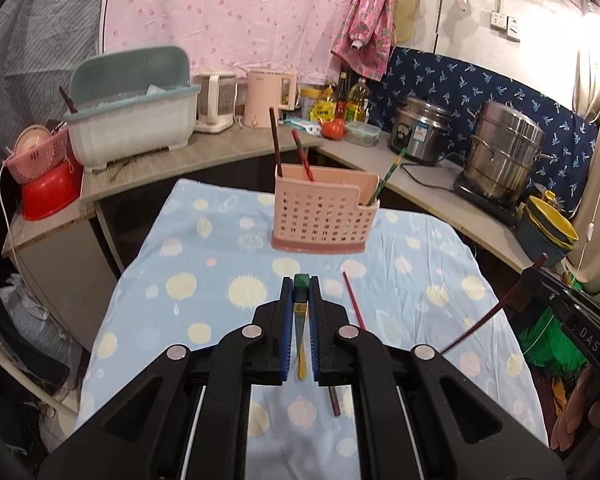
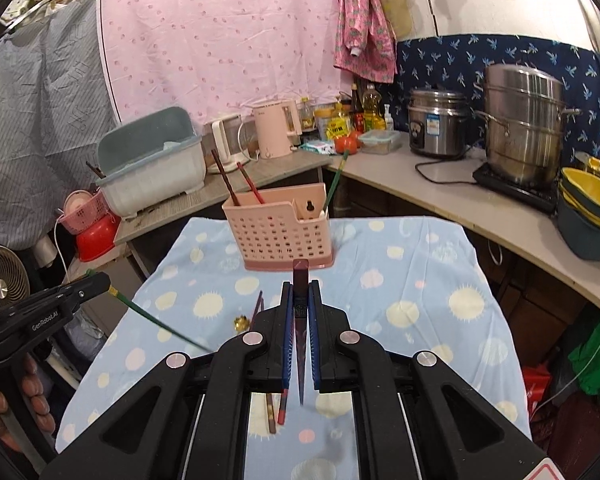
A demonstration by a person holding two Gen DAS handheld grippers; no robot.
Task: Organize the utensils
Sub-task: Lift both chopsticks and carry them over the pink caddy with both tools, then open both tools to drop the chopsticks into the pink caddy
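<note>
Both tongs angle down above the cloth-covered surface [image 1: 220, 240], near the pink utensil holder [image 1: 320, 216]. Left tongs [image 1: 301, 280] clamp a green chopstick [image 1: 301, 320]; right tongs [image 2: 301, 286] clamp a dark-red chopstick [image 2: 301, 344]. Only the right view shows a gold trinket [image 2: 242, 323].

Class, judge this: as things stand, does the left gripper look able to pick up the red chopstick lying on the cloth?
Probably not yet: the left gripper is already shut on a green chopstick, though nothing covers the red chopstick.
</note>
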